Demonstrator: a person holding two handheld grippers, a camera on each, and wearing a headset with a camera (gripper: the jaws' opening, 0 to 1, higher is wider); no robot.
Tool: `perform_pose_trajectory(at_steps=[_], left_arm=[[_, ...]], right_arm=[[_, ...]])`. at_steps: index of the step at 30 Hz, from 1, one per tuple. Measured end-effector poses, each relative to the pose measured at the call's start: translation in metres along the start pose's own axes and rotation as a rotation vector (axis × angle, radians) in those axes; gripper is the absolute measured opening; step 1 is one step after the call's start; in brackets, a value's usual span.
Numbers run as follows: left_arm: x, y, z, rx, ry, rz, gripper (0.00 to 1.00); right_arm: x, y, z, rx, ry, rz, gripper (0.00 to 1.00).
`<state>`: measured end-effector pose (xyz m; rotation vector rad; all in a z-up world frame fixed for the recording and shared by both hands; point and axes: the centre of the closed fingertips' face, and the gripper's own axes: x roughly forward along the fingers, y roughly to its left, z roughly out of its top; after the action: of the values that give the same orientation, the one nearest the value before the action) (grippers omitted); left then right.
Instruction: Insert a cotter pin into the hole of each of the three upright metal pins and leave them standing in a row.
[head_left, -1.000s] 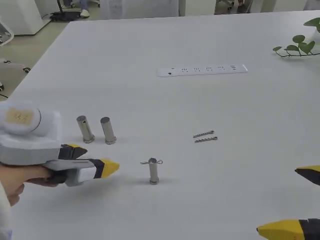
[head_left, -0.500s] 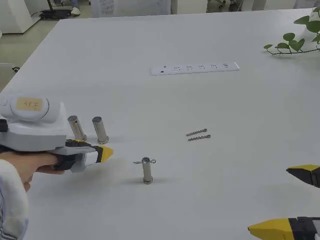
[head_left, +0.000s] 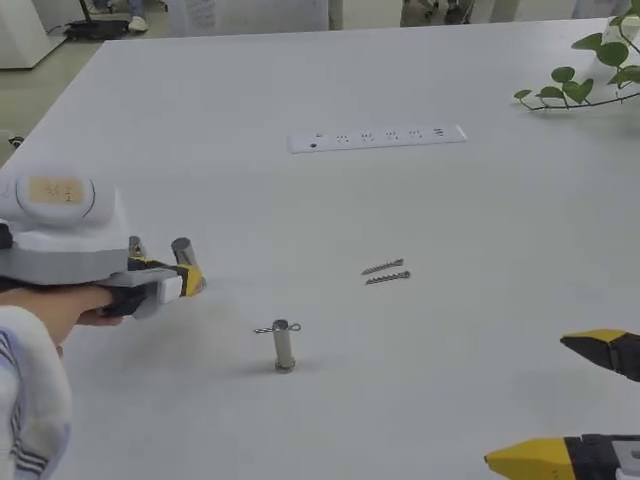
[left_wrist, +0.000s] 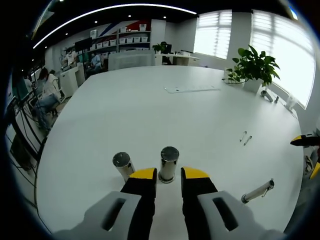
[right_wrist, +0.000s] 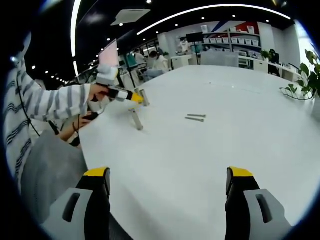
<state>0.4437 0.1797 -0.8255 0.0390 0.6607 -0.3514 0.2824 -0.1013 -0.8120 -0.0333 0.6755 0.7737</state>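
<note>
**Task state: one of three assemblies complete.** The fitted metal pin (head_left: 284, 348) stands upright on the tabletop (head_left: 470, 220), with a cotter pin (head_left: 272, 328) passed crosswise through the hole near its top.

Two bare metal pins (left_wrist: 169, 161) stand close together but apart from each other, to the left of and slightly beyond the fitted metal pin in the head view. Neither carries a cotter pin. Two loose cotter pins (head_left: 385, 272) lie side by side, to the right of and beyond the fitted metal pin.

The left gripper (left_wrist: 168, 174) is at the bare pair, left of the fitted metal pin. Its fingers (left_wrist: 143, 176) are narrowly parted and flank the foot of the bare pin closer to the fitted metal pin; contact with it cannot be confirmed. The right gripper (head_left: 528, 402) sits well to the right of the fitted metal pin and nearer the viewer, its fingers (right_wrist: 97, 176) spread wide and holding nothing.

Far beyond the fitted metal pin lie a power strip (head_left: 377, 138) and, further right, a plant (head_left: 590, 75).

Judged remaining: two insertions, then arranging all three pins in a row, since the fitted metal pin stands apart from the pair.
</note>
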Motion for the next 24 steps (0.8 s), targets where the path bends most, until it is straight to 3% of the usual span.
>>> perform_pose_trajectory(at_steps=[8, 21, 24], left_arm=[[0.0040, -0.0019, 0.0079, 0.022, -0.010, 0.004, 0.14], [0.0064, -0.0037, 0.0064, 0.091, -0.005, 0.014, 0.11], [0.0062, -0.0040, 0.0063, 0.078, -0.005, 0.006, 0.11]], right_arm=[[-0.0014, 0.0001, 0.0017, 0.000, -0.007, -0.001, 0.97], [-0.0019, 0.0013, 0.0038, 0.004, -0.014, 0.010, 0.97], [-0.0014, 0.0016, 0.0034, 0.002, -0.011, 0.011, 0.97]])
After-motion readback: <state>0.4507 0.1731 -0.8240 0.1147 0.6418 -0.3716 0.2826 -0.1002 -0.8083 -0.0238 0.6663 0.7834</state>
